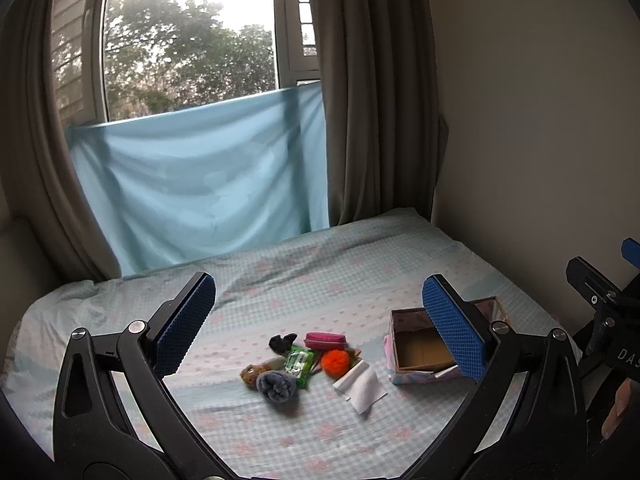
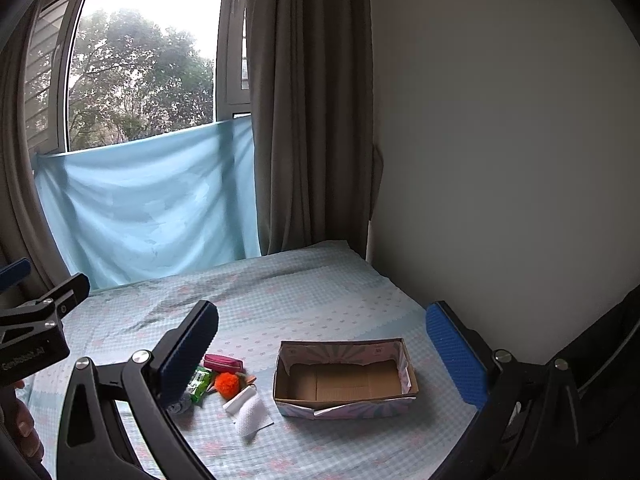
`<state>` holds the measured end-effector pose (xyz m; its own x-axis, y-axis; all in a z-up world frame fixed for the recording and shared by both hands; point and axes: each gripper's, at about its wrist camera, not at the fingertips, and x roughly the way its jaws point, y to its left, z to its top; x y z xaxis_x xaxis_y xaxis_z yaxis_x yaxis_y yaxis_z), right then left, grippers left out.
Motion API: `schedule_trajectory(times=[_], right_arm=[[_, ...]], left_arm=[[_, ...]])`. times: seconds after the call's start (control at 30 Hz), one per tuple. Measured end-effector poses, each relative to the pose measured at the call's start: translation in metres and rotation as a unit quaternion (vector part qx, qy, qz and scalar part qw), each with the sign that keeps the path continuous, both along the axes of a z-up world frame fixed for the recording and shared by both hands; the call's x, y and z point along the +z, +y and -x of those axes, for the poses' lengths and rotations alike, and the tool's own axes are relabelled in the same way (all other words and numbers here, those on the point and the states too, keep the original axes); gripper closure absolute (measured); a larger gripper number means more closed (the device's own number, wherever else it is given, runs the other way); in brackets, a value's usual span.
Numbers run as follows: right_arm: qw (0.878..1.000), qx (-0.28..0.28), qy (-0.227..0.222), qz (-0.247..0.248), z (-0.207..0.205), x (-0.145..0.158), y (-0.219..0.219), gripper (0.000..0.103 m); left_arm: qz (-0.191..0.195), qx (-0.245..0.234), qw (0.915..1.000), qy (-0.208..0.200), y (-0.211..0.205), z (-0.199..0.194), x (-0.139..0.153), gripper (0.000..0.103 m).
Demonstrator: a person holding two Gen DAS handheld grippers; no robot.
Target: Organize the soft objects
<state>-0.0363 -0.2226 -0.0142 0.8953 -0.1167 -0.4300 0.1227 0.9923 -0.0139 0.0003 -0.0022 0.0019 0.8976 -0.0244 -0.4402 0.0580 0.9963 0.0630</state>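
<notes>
Left wrist view: nothing has been sorted yet — the bed (image 1: 304, 280) carries an empty box (image 1: 416, 354) with a heap of soft things (image 1: 304, 364) just beside it, so the opening pick is judged to be at hand. Next, a descent onto one piece, perhaps the orange pom-pom (image 1: 336, 362), is called for. Both left tongs (image 1: 320, 332) and right tongs (image 2: 332, 356) are spread wide — nothing is held or touched.

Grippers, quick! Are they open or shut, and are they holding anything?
Left gripper: open, fingers wide apart, holding nothing.
Right gripper: open, fingers wide apart, holding nothing.
</notes>
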Motion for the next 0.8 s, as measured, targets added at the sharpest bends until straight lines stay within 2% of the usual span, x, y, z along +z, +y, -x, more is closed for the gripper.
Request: schedule_trajectory(times=[0.8], right_arm=[[1.000,0.001,-0.007,-0.007,-0.0015,-0.0002,-0.0032,0.000]], left_arm=[[0.004,0.002,1.0000,0.005,-0.0044,-0.0065,-0.0045,0.001]])
